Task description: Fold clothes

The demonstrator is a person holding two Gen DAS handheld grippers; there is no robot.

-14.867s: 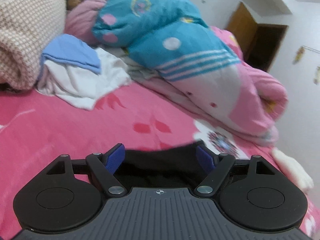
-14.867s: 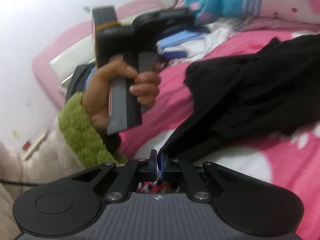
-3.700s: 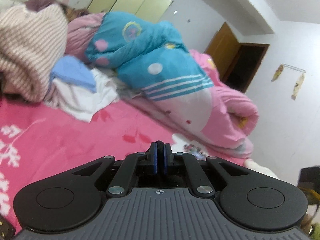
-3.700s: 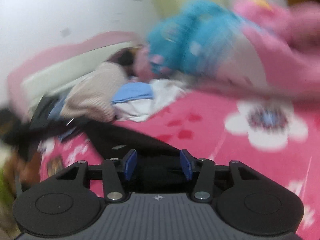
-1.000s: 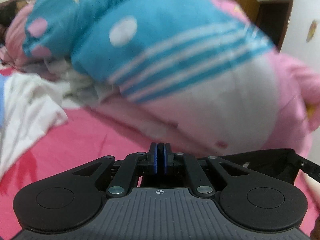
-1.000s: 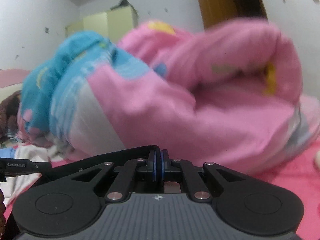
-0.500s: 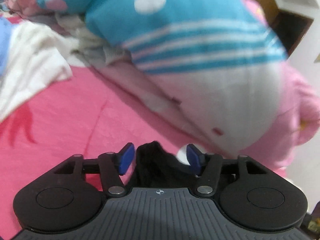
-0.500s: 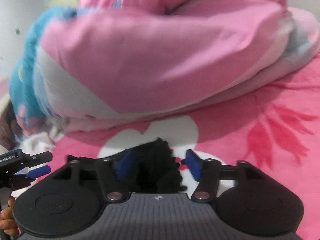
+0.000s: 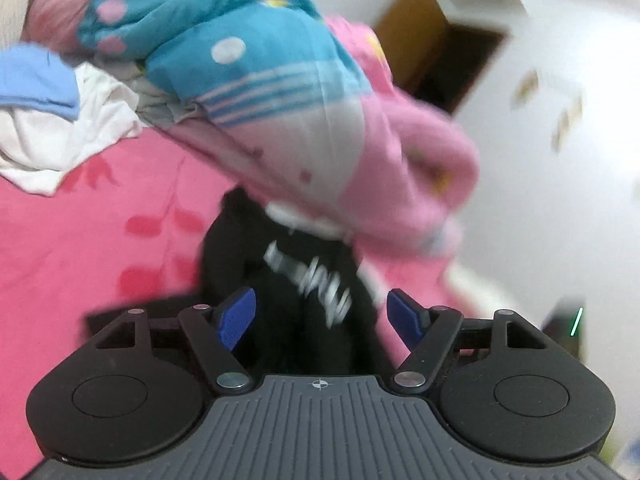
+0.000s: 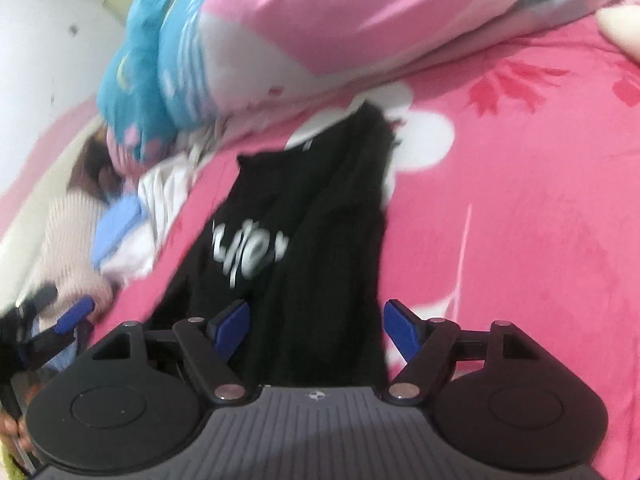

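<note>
Black garment: a black garment with white lettering [image 10: 316, 248] is seen lying in a long, narrow, rumpled strip on the pink bed sheet [image 10: 520, 220]; the lettering is too blurred to be read.
Garment's far end: it is laid just beside the rolled pink and blue quilt [image 10: 320, 28], on a white flower printed in the sheet.
Garment's near end: it is lost from view under both claws.
Left claw [image 9: 323, 318]: its blue pads are spread wide apart, nothing is gripped, and the garment [image 9: 304, 280] is seen in the gap between them, untouched by either pad.
Right claw [image 10: 316, 328]: it is likewise held wide open and empty above the garment; no contact of the pads with the cloth can be made out.
Left of the garment: a heap of white and light blue clothes [image 10: 136, 216] is piled on the sheet, well apart from the black cloth, with a beige knitted item [image 10: 68, 240] beyond it.
Left claw from the right wrist view: one blue pad [image 10: 75, 314] is visible at the frame's left edge, near the beige knit.
Behind the quilt: a brown door [image 9: 416, 44] is set in the white wall.
</note>
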